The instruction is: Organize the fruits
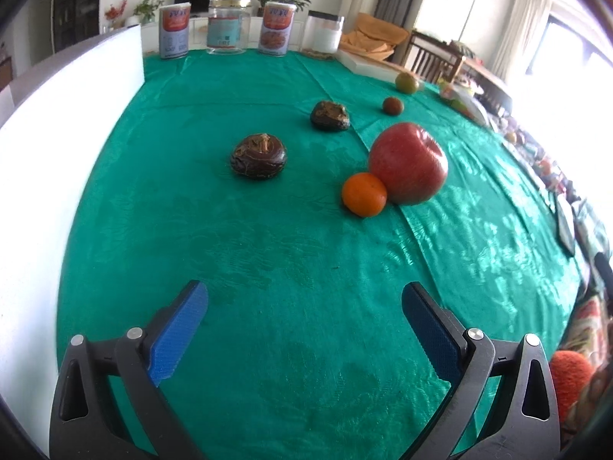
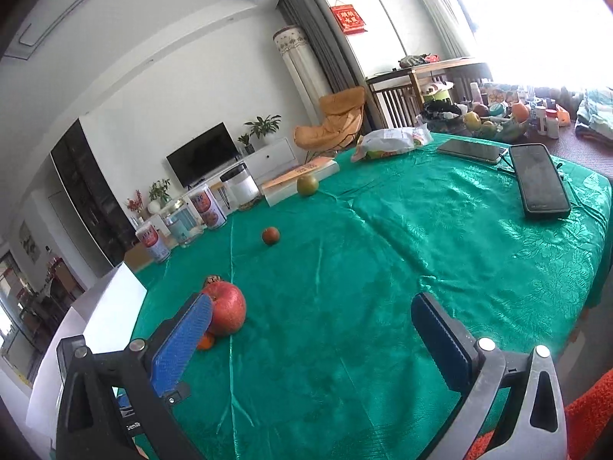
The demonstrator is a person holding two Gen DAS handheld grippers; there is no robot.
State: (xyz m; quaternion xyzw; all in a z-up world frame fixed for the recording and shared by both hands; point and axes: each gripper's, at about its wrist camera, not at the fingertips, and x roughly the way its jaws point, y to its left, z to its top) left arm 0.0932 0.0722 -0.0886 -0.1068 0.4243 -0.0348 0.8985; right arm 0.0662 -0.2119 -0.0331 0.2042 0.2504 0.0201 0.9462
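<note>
Fruits lie scattered on the green tablecloth (image 1: 268,230); big red apple (image 1: 408,163) touches small orange tangerine (image 1: 364,194), likely grouped. Left gripper (image 1: 304,327) and right gripper (image 2: 312,341) hover near, jaws apart, empty.

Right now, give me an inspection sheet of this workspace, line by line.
Surface: green patterned tablecloth, creased, covering the table.
Job's things: large red apple touching a small orange mandarin; two dark wrinkled fruits; small reddish-brown fruit; round green fruit.
Clutter: two labelled tins, clear glass jar, white-filled jar, book, snack bag, two dark phones, white board.
Grippers: left gripper open, empty; right gripper open, empty.
Cables: nothing seen.
Surroundings: television, potted plants, orange chair, cluttered side table.
</note>
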